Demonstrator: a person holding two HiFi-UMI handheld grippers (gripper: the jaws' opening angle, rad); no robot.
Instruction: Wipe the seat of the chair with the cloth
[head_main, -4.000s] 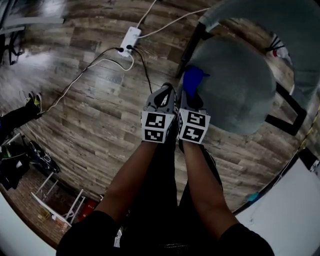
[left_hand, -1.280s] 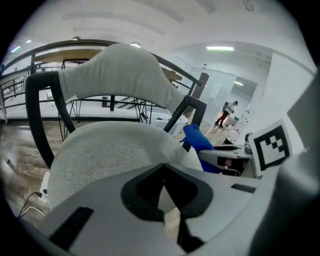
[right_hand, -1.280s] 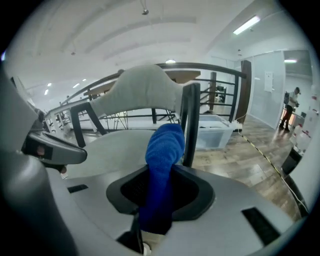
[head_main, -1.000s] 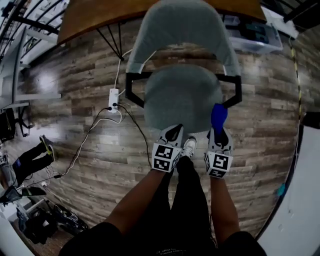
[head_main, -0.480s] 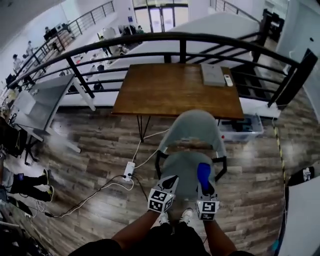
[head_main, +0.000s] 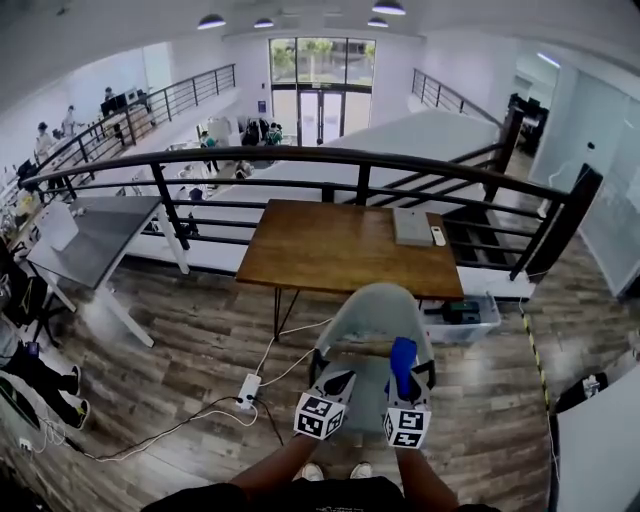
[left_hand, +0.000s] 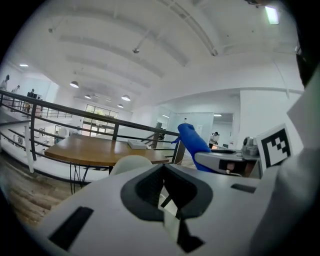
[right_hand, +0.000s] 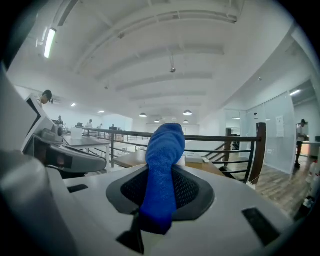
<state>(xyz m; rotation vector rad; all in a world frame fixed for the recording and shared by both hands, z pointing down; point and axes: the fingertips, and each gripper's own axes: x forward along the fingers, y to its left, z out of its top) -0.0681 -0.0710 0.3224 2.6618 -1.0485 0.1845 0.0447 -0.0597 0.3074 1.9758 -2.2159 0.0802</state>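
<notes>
In the head view the grey chair stands below me, with its backrest toward a brown table; both grippers cover most of its seat. My right gripper is shut on a blue cloth, which sticks up out of its jaws. In the right gripper view that cloth fills the middle between the jaws. My left gripper is held beside it on the left, shut with nothing in it. Both grippers point level over the chair, well above the seat. The left gripper view shows the chair's backrest top.
A brown table with a laptop stands just beyond the chair, and a black railing runs behind it. A power strip and cables lie on the wooden floor at left. A clear bin sits under the table's right end.
The head view has swung up from the floor and seat to the whole room. Both grippers rose from the seat's front edge to a level pose. The cloth stays in the right gripper.
</notes>
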